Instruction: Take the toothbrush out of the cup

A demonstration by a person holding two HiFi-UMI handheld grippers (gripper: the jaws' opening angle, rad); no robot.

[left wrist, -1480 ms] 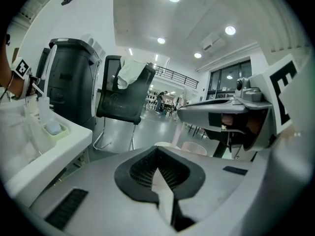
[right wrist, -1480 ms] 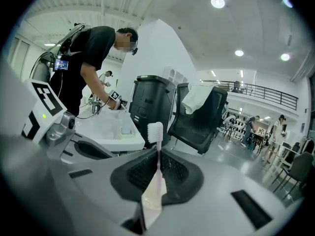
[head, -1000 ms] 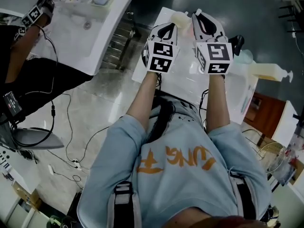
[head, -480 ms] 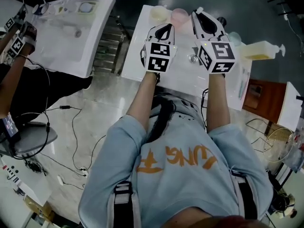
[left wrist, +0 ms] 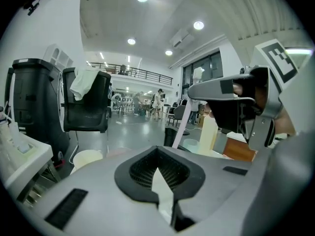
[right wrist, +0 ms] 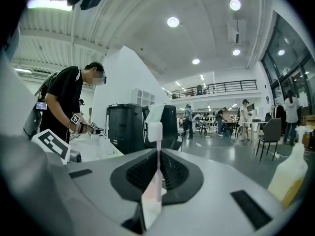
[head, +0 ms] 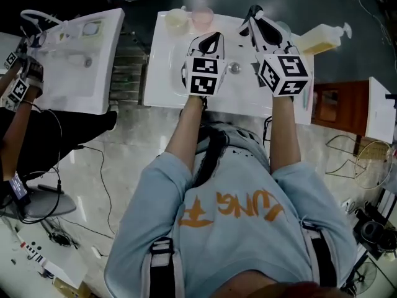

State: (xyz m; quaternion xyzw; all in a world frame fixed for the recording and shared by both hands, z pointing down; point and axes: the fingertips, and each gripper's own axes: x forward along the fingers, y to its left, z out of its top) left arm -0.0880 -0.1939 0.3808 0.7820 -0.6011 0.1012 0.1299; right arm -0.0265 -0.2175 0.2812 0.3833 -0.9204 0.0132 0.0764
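Note:
My right gripper [head: 253, 12] is shut on a pale pink toothbrush [right wrist: 155, 146], which stands up out of the jaws with its white bristle head on top. From the left gripper view the same toothbrush [left wrist: 187, 118] slants down out of the right gripper [left wrist: 206, 90]. A pale cup [head: 283, 28] sits just right of the right gripper, partly hidden by it. My left gripper [head: 209, 40] hovers over the white basin [head: 162, 79], its jaws together with nothing between them. A cream cup [head: 176, 20] and a pink cup [head: 201, 15] stand at the basin's far edge.
A soap pump bottle [head: 324, 38] lies at the far right of the basin top, near a brown cabinet [head: 329, 104]. The drain [head: 234, 68] sits between my grippers. A second basin [head: 68, 67] is at the left, where another person's hand [head: 15, 92] works.
The head view has swung, so the basin and cups now lie lower and further left in the picture. Both grippers keep their places over the basin.

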